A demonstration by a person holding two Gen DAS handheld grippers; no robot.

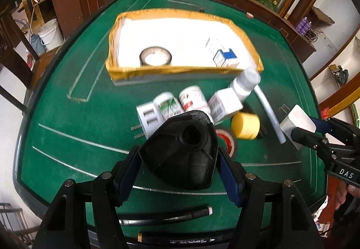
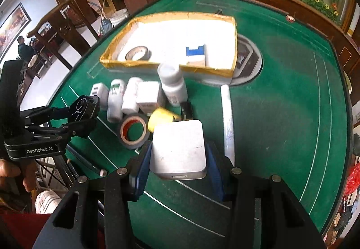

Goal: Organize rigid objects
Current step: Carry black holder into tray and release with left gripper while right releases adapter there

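**Entry: two held items short of the box — risks**

Landmark: tape-edged box (image 2: 234, 46) on the green table (image 2: 281, 114).

- Left gripper (image 1: 180, 152): jaws pinching black funnel-shaped part (image 1: 182, 147), on the near side of the box. Tapered sides; may slip out.
- Right gripper (image 2: 177, 159): jaws clamping white charger (image 2: 178, 147), also nearer than the box. Could clip the upright white bottle (image 2: 172, 82) just before the box wall.

The tabletop (image 1: 67, 114) is showing green felt with thin pale lines. The tray (image 1: 180, 70) is showing a white floor and yellow-brown taped walls. The fingers (image 2: 141, 170) are showing blue pads on black frames. The charger block (image 2: 178, 147) is showing white; the funnel-shaped part (image 1: 182, 150), black. The cap (image 1: 245, 125) is showing yellow; the tape roll (image 2: 132, 131), grey outside and red inside.
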